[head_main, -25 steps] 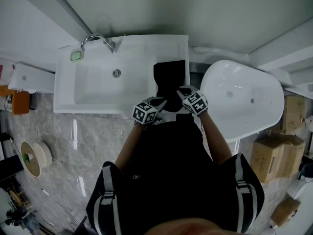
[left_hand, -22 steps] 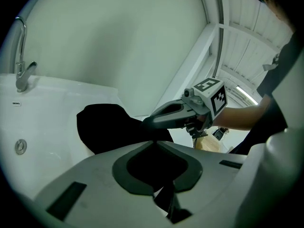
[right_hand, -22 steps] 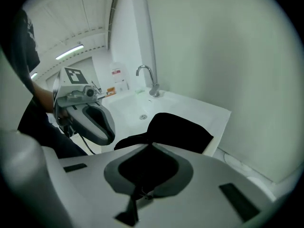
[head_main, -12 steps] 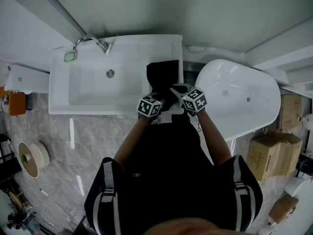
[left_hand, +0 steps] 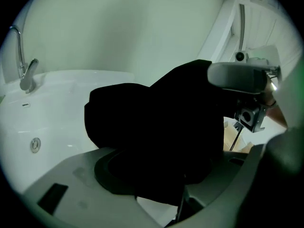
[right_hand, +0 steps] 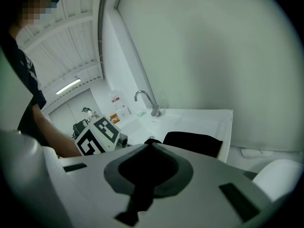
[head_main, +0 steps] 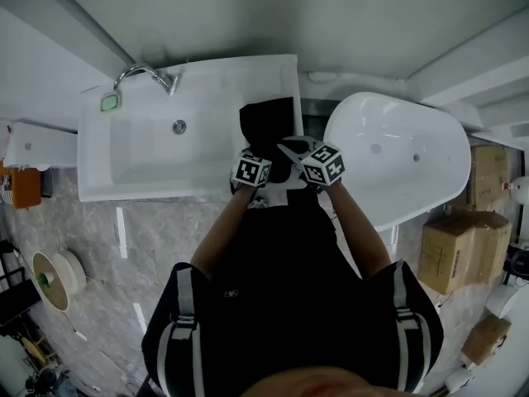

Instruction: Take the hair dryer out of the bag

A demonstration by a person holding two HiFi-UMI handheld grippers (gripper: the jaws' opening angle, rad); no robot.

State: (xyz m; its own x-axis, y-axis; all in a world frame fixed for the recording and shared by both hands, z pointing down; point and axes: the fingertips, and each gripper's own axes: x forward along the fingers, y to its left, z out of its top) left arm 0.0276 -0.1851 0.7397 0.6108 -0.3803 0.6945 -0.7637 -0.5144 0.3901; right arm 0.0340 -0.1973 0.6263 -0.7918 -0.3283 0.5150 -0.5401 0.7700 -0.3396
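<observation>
The bag (head_main: 266,122) lay on the sink (head_main: 124,160) beside a bathtub (head_main: 397,164). The left gripper (left_hand: 159,189) was just opening around it, and the right gripper (right_hand: 151,144) pinched its edge.

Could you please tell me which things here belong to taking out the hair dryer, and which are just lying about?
Job in hand: black fabric bag, lying on the white sink unit; the hair dryer itself is not visible.

Lying about: white oval bathtub; brown cardboard boxes; curved chrome tap; round pale spool on the floor.
</observation>
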